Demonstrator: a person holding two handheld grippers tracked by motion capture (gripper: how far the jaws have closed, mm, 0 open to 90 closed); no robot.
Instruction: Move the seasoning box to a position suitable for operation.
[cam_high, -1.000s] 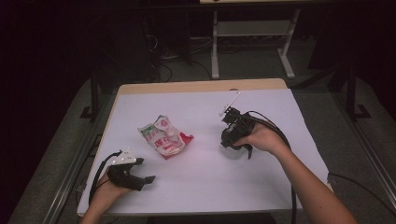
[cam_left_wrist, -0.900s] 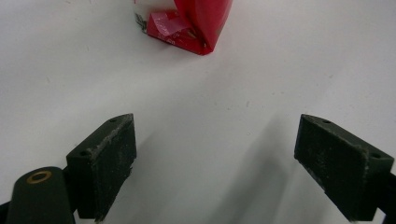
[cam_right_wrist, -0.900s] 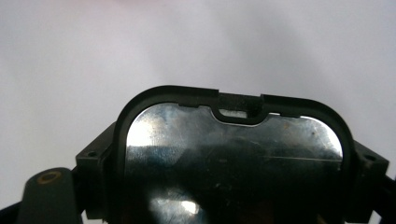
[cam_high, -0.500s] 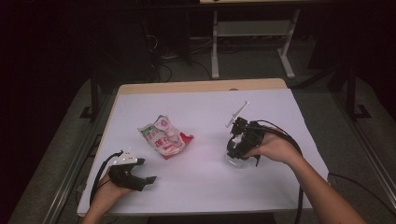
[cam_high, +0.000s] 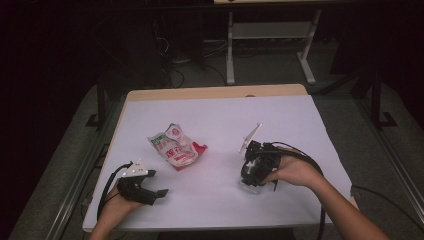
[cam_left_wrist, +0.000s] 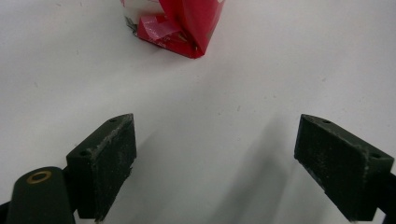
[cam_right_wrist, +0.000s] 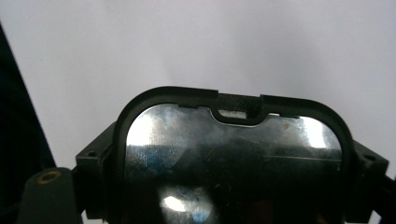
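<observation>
The white table (cam_high: 210, 200) carries a crumpled red-and-white snack bag (cam_high: 176, 147) near its middle. The right gripper (cam_high: 252, 175) is clamped on a clear container with a black rim (cam_right_wrist: 231, 154), pressed down at the table's right side. It looks rigid and glossy, likely slick, so the rim seems the safest hold. The left gripper (cam_left_wrist: 229, 163) rests near the front-left edge, its jaws spread wide with nothing between them.

High view overhead, facing forward-down; gripper views close, low over table (cam_high: 220, 115); all share tabletop.
</observation>
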